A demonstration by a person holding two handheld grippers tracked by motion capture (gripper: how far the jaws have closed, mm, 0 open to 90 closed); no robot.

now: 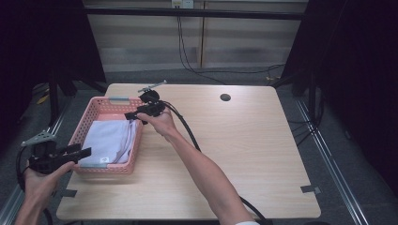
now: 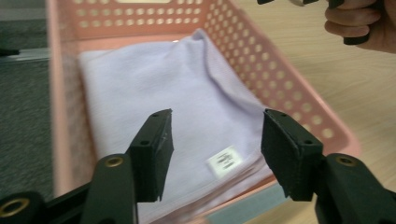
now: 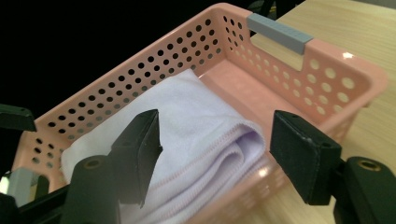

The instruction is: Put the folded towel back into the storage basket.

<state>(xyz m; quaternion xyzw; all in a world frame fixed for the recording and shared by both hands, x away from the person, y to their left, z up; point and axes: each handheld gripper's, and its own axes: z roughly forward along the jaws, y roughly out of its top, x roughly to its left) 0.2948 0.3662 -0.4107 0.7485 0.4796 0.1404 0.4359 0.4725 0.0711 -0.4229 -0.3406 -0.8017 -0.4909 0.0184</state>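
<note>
High view: folded towel (image 1: 110, 140) inside pink basket (image 1: 101, 108); left gripper (image 1: 77, 153), right gripper (image 1: 133, 115) both released.

The light wooden worktop (image 1: 244, 154) has a small round hole (image 1: 225, 97) near its far edge. Two bits of grey tape (image 1: 310, 189) stick to its near corners. Behind it, black cables (image 1: 187, 56) hang down a pale wall (image 1: 244, 42) and run along the grey floor (image 1: 197, 75).
</note>
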